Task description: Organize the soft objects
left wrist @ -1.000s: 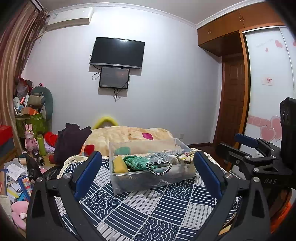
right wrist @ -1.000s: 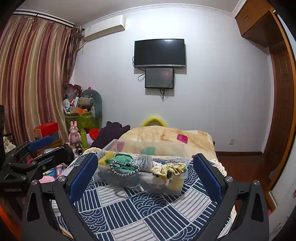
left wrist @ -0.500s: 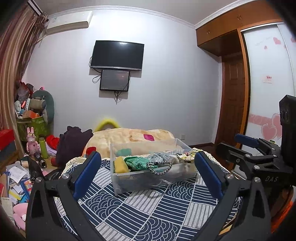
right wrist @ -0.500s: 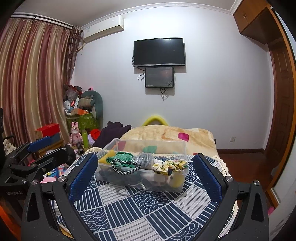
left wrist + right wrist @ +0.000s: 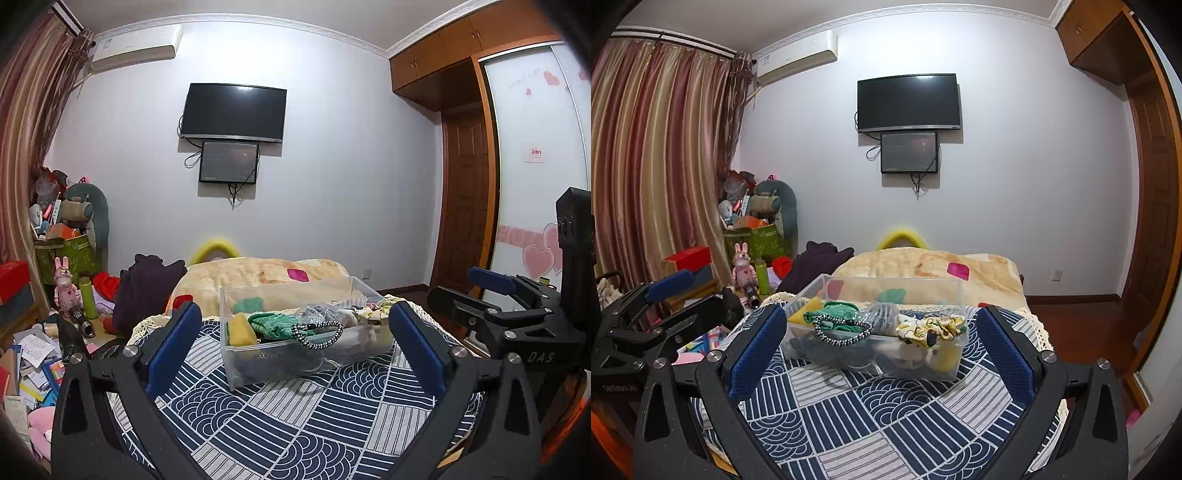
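A clear plastic box (image 5: 258, 354) (image 5: 923, 369) stands on the blue-and-white patterned cloth (image 5: 295, 424). It holds soft things: a yellow sponge (image 5: 241, 329), a green knit piece (image 5: 271, 323), a black-and-white cord loop (image 5: 318, 334) (image 5: 842, 330), a grey knit piece (image 5: 881, 317) and a yellow floral scrunchie (image 5: 929, 326). My left gripper (image 5: 295, 347) is open and empty, in front of the box. My right gripper (image 5: 882, 347) is open and empty, also in front of the box. Each gripper shows at the side of the other's view.
A beige blanket (image 5: 266, 273) covers the bed behind the box, with a dark purple cloth (image 5: 147, 284) at its left. Toys, a green bin (image 5: 757, 243) and papers clutter the floor at left. A wardrobe and door (image 5: 465, 199) stand at right.
Both views have tilted slightly upward and the box sits a little lower in frame. Both grippers stay open and empty.
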`<state>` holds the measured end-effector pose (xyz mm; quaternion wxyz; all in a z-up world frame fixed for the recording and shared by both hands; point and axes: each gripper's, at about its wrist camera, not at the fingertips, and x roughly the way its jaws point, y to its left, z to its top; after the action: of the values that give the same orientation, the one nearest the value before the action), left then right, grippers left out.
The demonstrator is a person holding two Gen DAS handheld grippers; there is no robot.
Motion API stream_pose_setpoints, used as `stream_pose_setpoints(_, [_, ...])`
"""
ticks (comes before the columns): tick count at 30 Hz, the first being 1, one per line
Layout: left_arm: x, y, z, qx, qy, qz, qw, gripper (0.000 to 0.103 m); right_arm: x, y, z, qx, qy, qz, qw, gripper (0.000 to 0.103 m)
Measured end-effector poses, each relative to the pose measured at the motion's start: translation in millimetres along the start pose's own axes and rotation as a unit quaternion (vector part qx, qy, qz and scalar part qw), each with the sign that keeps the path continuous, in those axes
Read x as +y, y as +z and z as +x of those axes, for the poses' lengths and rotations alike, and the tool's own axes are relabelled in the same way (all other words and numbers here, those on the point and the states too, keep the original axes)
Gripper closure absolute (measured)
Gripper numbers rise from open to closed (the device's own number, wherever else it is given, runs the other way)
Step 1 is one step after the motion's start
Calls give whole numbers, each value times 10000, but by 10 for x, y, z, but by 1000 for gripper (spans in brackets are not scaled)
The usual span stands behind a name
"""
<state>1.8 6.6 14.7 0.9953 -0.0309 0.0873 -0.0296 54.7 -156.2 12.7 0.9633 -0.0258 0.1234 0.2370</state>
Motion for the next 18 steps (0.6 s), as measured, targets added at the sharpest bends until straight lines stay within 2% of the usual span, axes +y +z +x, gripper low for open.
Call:
stream_pose_setpoints(9, [-5, 13, -4, -44, 50, 11, 10000, 0, 19, 14, -36, -11, 42, 49, 10000, 0])
stream_pose_setpoints(18, [5, 5, -11, -22, -61, 1, 10000, 0, 11, 21, -36, -3, 49, 49, 10000, 0])
